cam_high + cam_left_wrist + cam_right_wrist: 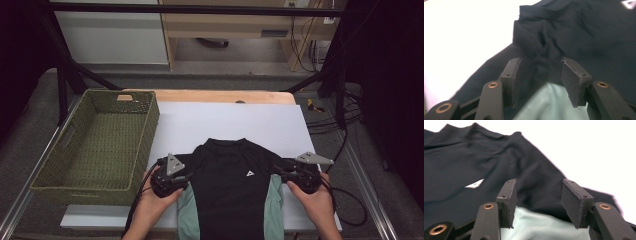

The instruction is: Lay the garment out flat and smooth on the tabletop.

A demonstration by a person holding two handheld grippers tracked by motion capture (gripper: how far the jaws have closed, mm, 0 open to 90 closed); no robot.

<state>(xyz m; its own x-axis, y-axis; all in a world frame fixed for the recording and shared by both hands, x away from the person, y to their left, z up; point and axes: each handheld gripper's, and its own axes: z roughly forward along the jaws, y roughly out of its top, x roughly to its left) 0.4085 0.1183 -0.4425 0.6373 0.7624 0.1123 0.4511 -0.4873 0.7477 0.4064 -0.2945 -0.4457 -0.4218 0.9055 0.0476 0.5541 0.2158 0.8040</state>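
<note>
While both fingers [509,80] gape, black shirt [230,180] lies below, unpinched

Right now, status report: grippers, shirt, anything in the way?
Left gripper and right gripper open at the sleeves, gripping nothing. Black shirt flat over a pale green garment. Woven basket left, clear.

The high view is dim and soft, with grainy dark corners at far left and right; light falls from above onto the white sheet [230,120], and the woven basket [100,145] casts little shadow. In both gripper views the same sheet [461,37] burns out to glaring white with no detail. The black shirt [474,162] is underexposed and slightly blurred, its folds barely readable, while the near jaw pads stay reasonably sharp.
</note>
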